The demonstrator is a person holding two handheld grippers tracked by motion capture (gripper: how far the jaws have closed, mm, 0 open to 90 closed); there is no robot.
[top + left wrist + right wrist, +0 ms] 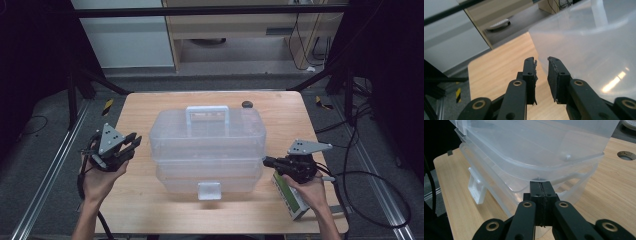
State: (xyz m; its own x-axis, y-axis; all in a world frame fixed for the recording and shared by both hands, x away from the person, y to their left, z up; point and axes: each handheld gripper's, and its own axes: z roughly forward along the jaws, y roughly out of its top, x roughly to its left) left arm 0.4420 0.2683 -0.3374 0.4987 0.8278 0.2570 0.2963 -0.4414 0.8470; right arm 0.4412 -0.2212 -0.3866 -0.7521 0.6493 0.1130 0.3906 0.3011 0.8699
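Between the two claws, mid-table, stands the clear plastic box, tiered, with its handle on top and a latch on its near side. The right claw, pressed together on nothing, touches the box's end wall at a tier rim. The left claw, narrowly spread and empty, hovers just beside the opposite end. Under the right hand lies a green-and-white device. Bare wooden table surrounds the box; the right gripper view reveals a round hole beyond it.
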